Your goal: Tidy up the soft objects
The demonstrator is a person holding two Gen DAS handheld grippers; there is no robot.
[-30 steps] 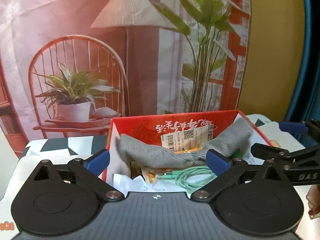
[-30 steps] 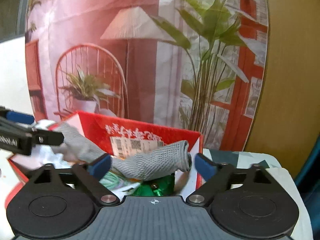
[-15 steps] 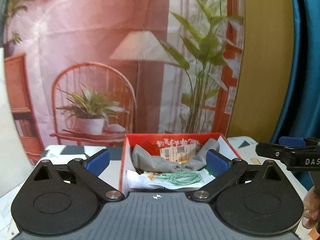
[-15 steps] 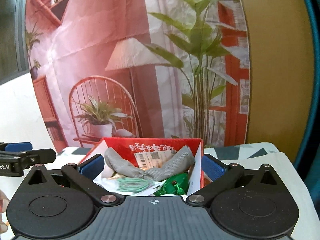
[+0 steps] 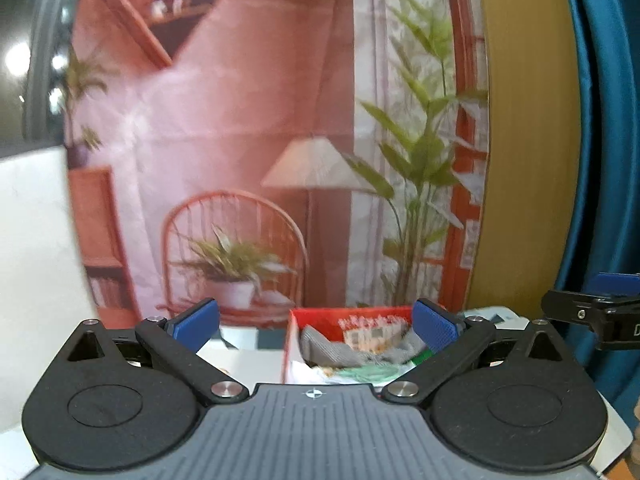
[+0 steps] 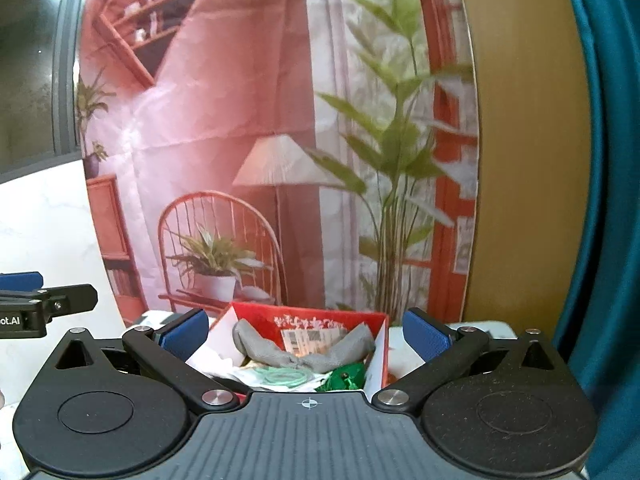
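Grey cloth point(image 6: 304, 354) now lies draped in the red box point(image 6: 320, 320) on the table point(image 6: 416, 344), released. Both grippers, left point(image 5: 316, 322) and right point(image 6: 306, 332), have backed off since a second ago, jaws wide and empty. We judge this placement done.

A printed backdrop point(image 6: 248, 128) of a pink room with a lamp, wicker chair and potted plants hung behind the surface point(image 6: 408, 346). A mustard panel point(image 6: 520, 160) and teal curtain point(image 6: 608, 200) stood to its right, a white wall point(image 6: 44, 216) to its left.
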